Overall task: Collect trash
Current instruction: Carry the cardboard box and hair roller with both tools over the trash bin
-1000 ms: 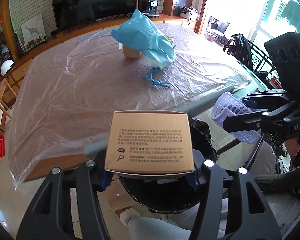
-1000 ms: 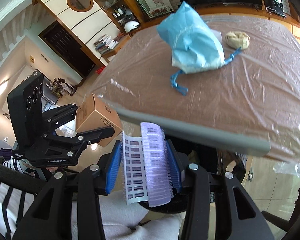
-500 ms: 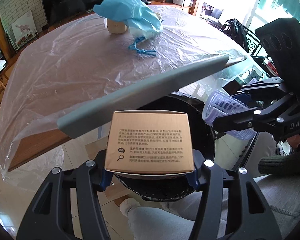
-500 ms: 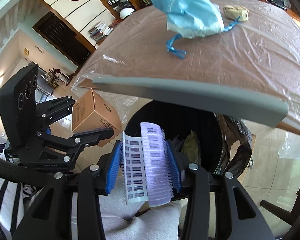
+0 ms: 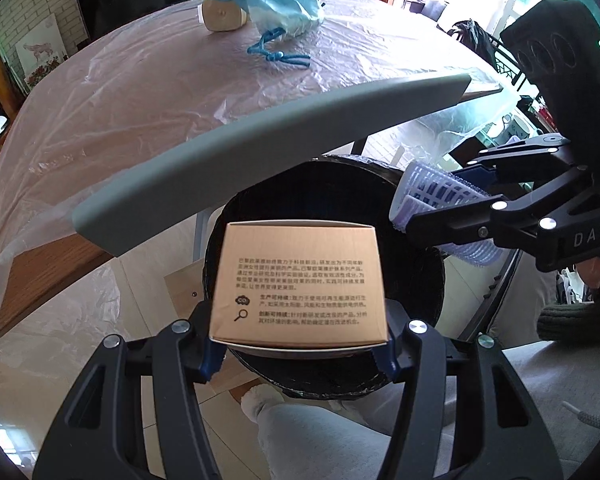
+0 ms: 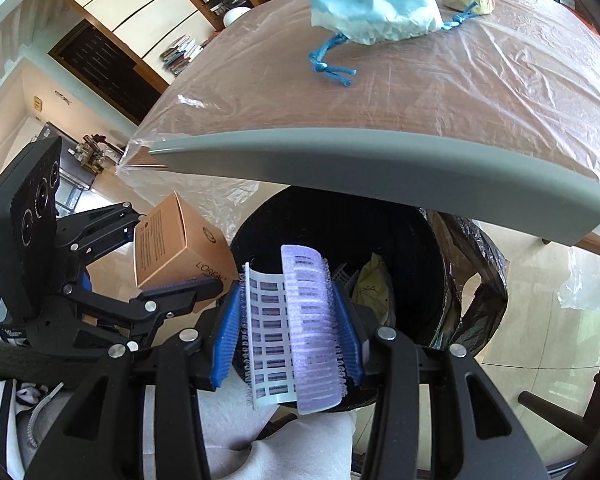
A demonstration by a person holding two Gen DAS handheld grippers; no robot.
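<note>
You have lowered both claws below the counter (image 5: 260, 136) edge: the left claw (image 5: 300, 344) clamps the cardboard box (image 5: 298, 280), the right claw (image 6: 288, 332) pinches the lilac hair roller (image 6: 300, 328), both now poised over the black bin (image 6: 432, 248), ready for release.

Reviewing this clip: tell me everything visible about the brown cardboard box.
The cardboard box is small, closed and tan-brown with a smooth printed finish. One face carries black lines of small text and two little icons; another reads L'OREAL. It looks undamaged. The left gripper clamps it between blue pads on two opposite sides, holding it in the air, tilted, over the rim of the black-lined trash bin, below the table's edge. Nothing else touches it.
</note>
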